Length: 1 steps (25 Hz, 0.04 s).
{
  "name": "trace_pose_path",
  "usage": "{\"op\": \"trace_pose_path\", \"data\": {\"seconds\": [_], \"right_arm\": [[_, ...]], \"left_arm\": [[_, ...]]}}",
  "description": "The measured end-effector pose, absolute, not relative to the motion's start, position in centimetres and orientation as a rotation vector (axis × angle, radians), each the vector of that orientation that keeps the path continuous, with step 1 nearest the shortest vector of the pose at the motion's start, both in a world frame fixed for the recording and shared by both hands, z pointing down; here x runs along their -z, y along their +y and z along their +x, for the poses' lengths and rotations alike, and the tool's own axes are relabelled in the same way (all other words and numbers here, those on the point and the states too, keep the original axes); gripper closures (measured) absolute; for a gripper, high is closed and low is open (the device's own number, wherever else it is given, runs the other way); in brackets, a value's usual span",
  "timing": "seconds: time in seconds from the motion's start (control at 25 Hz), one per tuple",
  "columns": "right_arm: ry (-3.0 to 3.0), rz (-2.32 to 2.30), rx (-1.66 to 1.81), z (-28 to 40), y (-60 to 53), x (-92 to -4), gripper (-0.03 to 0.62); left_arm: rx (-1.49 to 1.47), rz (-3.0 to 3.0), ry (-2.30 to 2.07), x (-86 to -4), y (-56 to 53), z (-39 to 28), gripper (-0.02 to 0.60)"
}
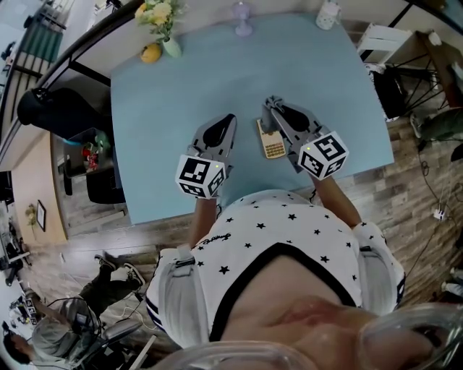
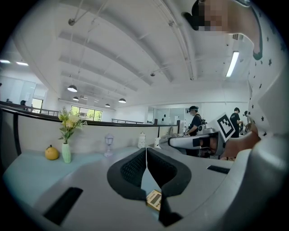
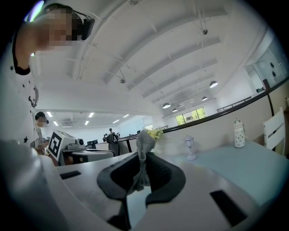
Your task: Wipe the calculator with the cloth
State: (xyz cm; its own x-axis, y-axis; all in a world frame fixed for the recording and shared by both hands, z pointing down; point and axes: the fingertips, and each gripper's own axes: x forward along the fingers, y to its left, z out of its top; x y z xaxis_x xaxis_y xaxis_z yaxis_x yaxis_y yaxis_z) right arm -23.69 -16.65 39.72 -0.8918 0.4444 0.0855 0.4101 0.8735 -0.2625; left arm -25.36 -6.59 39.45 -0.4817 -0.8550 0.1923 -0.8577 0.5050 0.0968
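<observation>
A small gold calculator (image 1: 272, 141) lies flat on the light blue table (image 1: 159, 130), in the gap between my two grippers. The left gripper view catches its corner (image 2: 154, 199) just below the jaws. My left gripper (image 1: 229, 120) (image 2: 146, 151) is shut, its black pads pressed together with nothing between them. My right gripper (image 1: 270, 104) (image 3: 143, 158) is shut on a grey cloth (image 3: 144, 144). The cloth pokes up past the fingertips and hangs down between the pads. Both grippers are lifted above the table and point away from me.
Along the table's far edge stand a vase of yellow flowers (image 1: 165, 25) (image 2: 67, 135), a yellow fruit (image 1: 150, 53) (image 2: 51, 153), a small glass lamp (image 1: 242, 18) (image 3: 190, 146) and a white bottle (image 1: 329, 14) (image 3: 239, 133). A white chair (image 1: 383, 40) stands beyond the right corner.
</observation>
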Motion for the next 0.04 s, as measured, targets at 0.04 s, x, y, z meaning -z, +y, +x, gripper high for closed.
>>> {"op": "trace_pose_path", "data": {"seconds": [0.04], "right_arm": [[-2.903, -0.664, -0.359, -23.56, -16.63, -39.73, 0.554]], "left_arm": [[-0.019, 1.466, -2.532, -39.46, -6.59, -25.25, 0.551]]}}
